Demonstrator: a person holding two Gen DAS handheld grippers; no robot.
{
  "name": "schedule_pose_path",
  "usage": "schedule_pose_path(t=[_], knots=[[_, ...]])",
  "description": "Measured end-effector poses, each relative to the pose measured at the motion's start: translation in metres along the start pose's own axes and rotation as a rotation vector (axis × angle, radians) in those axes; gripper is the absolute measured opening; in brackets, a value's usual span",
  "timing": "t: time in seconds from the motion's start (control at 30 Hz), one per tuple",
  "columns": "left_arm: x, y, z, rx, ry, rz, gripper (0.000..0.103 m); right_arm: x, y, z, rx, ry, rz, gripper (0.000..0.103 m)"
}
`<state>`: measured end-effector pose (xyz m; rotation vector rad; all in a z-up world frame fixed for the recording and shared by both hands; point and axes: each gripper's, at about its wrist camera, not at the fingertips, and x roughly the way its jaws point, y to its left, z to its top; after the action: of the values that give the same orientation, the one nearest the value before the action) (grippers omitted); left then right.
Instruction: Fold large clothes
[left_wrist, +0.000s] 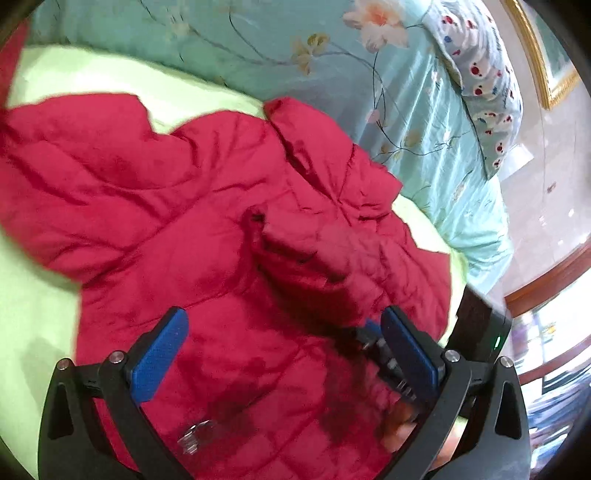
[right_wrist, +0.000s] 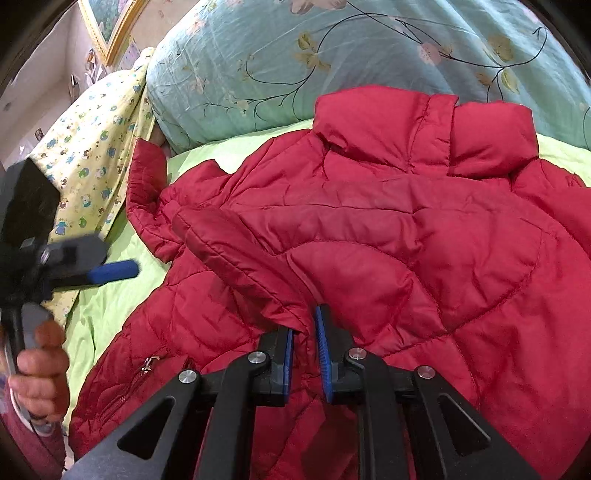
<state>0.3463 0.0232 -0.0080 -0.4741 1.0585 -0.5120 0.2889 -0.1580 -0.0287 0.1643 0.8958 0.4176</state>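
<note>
Broadly, a bed fills both views, covered by a light green sheet (right_wrist: 110, 306) with a turquoise flowered quilt (right_wrist: 258, 62) bunched along its far side. Against the quilt in the right wrist view leans a yellow pillow (right_wrist: 92, 147) printed with small animals, and in the left wrist view a white pillow (left_wrist: 480, 85) dotted red and blue lies on the quilt. A red padded jacket (right_wrist: 406, 229) is spread on the green sheet, its collar toward the quilt and one sleeve folded across its body. The right gripper (right_wrist: 304, 354) sits low over the jacket's middle with its blue pads close together and a ridge of red fabric between them; whether they still pinch it or have let it go I cannot tell. The left gripper (left_wrist: 284, 347) hovers over the jacket with its blue pads wide apart and nothing held. A hand (right_wrist: 38, 380) grips its handle. A zipper pull (right_wrist: 149, 363) glints near the jacket's edge.
</note>
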Motion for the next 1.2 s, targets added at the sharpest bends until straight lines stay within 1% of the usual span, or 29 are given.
schedule_pose_path(t=[0.07, 0.17, 0.2, 0.23, 0.27, 0.3, 0.33, 0.37, 0.4, 0.43, 0.47, 0.5, 0.53, 0.57, 0.6, 0.67, 0.7, 0.77, 0.8, 0.87, 0.9, 0.93, 0.97, 1.03, 1.13, 1.2], knots=[[0.014, 0.002, 0.010, -0.034, 0.033, -0.033, 0.103, 0.002, 0.002, -0.001, -0.015, 0.005, -0.013, 0.016], [0.029, 0.003, 0.018, -0.053, 0.063, -0.053, 0.103, 0.002, 0.003, -0.002, -0.013, 0.017, -0.003, 0.024], [0.035, 0.003, 0.020, -0.055, 0.080, -0.061, 0.103, 0.001, 0.002, -0.003, -0.007, 0.021, 0.018, 0.037], [0.040, 0.003, 0.020, -0.055, 0.091, -0.066, 0.103, -0.001, 0.003, -0.004, -0.004, 0.019, 0.051, 0.059], [0.046, 0.003, 0.019, -0.057, 0.103, -0.069, 0.103, -0.004, 0.005, -0.005, -0.008, 0.010, 0.071, 0.068], [0.050, 0.005, 0.019, -0.060, 0.113, -0.070, 0.103, -0.007, 0.008, -0.007, -0.015, -0.001, 0.073, 0.073], [0.055, 0.006, 0.018, -0.060, 0.122, -0.068, 0.102, -0.009, 0.009, -0.007, -0.020, -0.004, 0.065, 0.073], [0.058, 0.008, 0.016, -0.055, 0.124, -0.065, 0.093, -0.010, 0.009, -0.008, -0.016, 0.006, 0.049, 0.073], [0.061, 0.008, 0.016, -0.043, 0.126, -0.062, 0.078, -0.012, 0.008, -0.010, -0.005, 0.011, 0.049, 0.073], [0.063, 0.007, 0.015, -0.030, 0.130, -0.060, 0.069, -0.015, 0.004, -0.012, 0.013, 0.012, 0.057, 0.073], [0.065, 0.006, 0.014, -0.013, 0.136, -0.056, 0.050, -0.019, 0.001, -0.015, 0.027, 0.010, 0.058, 0.073], [0.065, 0.006, 0.014, -0.001, 0.137, -0.038, 0.033, -0.023, -0.002, -0.018, 0.038, 0.009, 0.054, 0.073], [0.064, 0.006, 0.014, 0.013, 0.136, -0.025, 0.028, -0.028, -0.005, -0.021, 0.048, 0.009, 0.049, 0.073], [0.062, 0.007, 0.014, 0.020, 0.132, -0.029, 0.022, -0.034, -0.009, -0.025, 0.059, 0.008, 0.038, 0.073], [0.055, 0.008, 0.014, 0.036, 0.116, -0.022, 0.020, -0.042, -0.015, -0.029, 0.075, 0.003, 0.023, 0.073], [0.043, 0.009, 0.014, 0.076, 0.075, 0.040, 0.019, -0.060, -0.029, -0.035, 0.112, -0.025, -0.003, 0.072], [0.035, 0.009, 0.014, 0.106, 0.047, 0.085, 0.019, -0.069, -0.035, -0.037, 0.124, -0.044, -0.018, 0.072], [0.023, 0.011, 0.013, 0.158, 0.004, 0.177, 0.020, -0.092, -0.049, -0.036, 0.147, -0.106, -0.081, 0.070], [0.020, 0.012, 0.012, 0.180, -0.006, 0.213, 0.020, -0.101, -0.055, -0.034, 0.156, -0.135, -0.114, 0.071], [0.020, 0.014, 0.010, 0.209, -0.009, 0.253, 0.020, -0.116, -0.072, -0.026, 0.192, -0.191, -0.172, 0.072], [0.020, 0.014, 0.009, 0.226, -0.006, 0.273, 0.020, -0.118, -0.079, -0.021, 0.205, -0.200, -0.184, 0.072], [0.021, 0.014, 0.007, 0.240, -0.008, 0.290, 0.020, -0.118, -0.085, -0.017, 0.213, -0.201, -0.198, 0.072], [0.019, 0.012, 0.005, 0.251, -0.015, 0.308, 0.022, -0.114, -0.091, -0.012, 0.215, -0.193, -0.221, 0.072], [0.010, 0.007, 0.001, 0.252, -0.046, 0.332, 0.023, -0.101, -0.102, -0.007, 0.216, -0.156, -0.264, 0.072], [-0.017, -0.006, -0.007, 0.262, -0.133, 0.301, 0.023, -0.067, -0.121, -0.006, 0.234, -0.054, -0.306, 0.071], [-0.031, -0.019, -0.014, 0.292, -0.185, 0.274, 0.023, -0.052, -0.126, -0.013, 0.232, -0.019, -0.313, 0.072]])
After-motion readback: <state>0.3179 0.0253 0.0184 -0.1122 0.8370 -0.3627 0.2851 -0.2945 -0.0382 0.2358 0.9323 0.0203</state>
